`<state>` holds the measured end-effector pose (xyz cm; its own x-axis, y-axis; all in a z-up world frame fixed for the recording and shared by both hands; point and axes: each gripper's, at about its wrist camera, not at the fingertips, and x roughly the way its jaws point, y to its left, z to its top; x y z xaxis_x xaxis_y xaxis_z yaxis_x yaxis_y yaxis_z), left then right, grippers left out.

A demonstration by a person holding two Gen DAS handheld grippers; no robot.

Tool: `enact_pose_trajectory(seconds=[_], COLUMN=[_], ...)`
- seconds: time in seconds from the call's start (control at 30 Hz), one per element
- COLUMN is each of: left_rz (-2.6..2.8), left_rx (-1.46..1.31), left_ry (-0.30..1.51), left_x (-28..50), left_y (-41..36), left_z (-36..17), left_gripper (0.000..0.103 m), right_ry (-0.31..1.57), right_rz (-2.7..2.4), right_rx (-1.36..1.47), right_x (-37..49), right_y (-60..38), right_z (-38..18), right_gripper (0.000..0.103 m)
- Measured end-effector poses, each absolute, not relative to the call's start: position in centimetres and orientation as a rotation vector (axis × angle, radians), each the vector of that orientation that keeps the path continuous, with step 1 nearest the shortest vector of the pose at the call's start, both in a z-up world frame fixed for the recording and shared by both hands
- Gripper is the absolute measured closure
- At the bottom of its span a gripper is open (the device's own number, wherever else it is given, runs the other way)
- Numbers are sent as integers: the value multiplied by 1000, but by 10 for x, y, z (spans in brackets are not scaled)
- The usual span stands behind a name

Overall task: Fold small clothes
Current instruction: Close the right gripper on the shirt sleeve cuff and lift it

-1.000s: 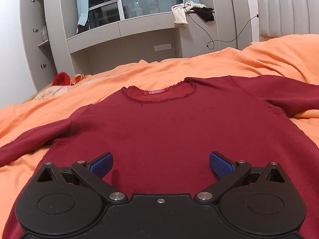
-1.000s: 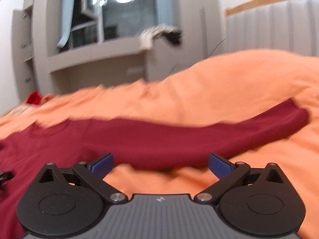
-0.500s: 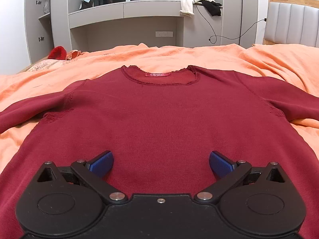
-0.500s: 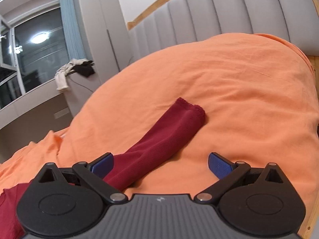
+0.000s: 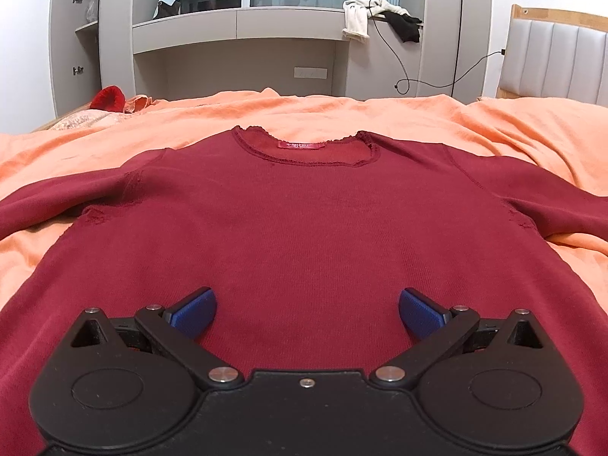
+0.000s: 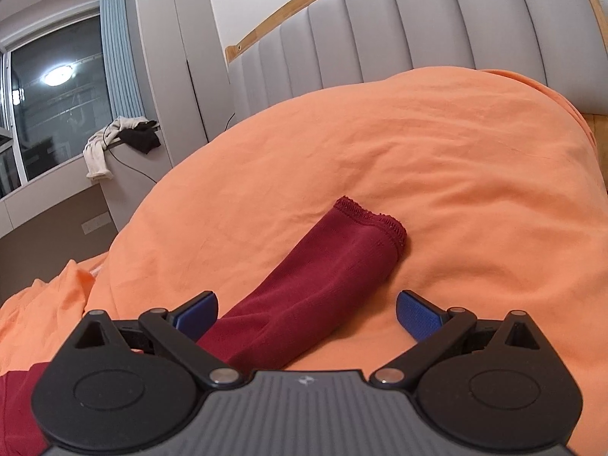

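Shirt (image 5: 304,235) is lying flat, face up, on the orange bedspread (image 5: 532,129). Right gripper (image 6: 306,309), jaws apart, has swung from the body out over the sleeve (image 6: 334,266), probably for folding inward; left gripper (image 5: 307,309) is hovering spread and empty above the hem.

Left wrist view: low over the lower body of the dark red top (image 5: 304,228), facing up its length toward the neckline, the grey wall unit (image 5: 243,30) and the window beyond. Right wrist view: low and close over the top's sleeve (image 6: 334,266), facing along it toward the padded headboard (image 6: 418,30). Shared: the orange bedcover (image 5: 494,133), the top, the clothes heaped on the ledge (image 6: 114,140).
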<state>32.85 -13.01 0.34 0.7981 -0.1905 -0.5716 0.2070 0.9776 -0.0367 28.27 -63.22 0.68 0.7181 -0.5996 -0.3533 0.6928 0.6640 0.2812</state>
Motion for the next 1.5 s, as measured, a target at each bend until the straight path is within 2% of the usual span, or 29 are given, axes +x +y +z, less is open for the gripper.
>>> enact_pose_trajectory(seconds=[0.23,0.33,0.43,0.5,0.53,0.6,0.7,0.9,1.5], left_rz=[-216,-215,-214,-213,-213,-211,-211,-211,-141], left_rx=[29,33,33,35,36,40,41,41,26], left_ry=[600,595,592,590,589,587,586,586,611], left_x=[327,326,326,325,325,325,324,324,325], left_y=[-131,-131,-131,-131,-131,-132,-132,-132,-125], left_z=[2,1,0,-1,-1,-1,-1,-1,19], left_gripper=[0,0,0,0,0,0,0,0,0], right_ry=[207,212,223,229,232,230,224,202,25], right_rz=[-752,-776,-779,-774,-776,-777,-771,-765,-559], right_rx=[452,444,434,437,439,446,442,398,199], right_x=[276,276,278,279,279,278,277,278,287], right_y=[-638,-637,-637,-639,-639,-640,-638,-629,-522], right_z=[8,9,10,9,9,8,9,14,72], right_gripper=[12,21,37,58,62,78,86,92,93])
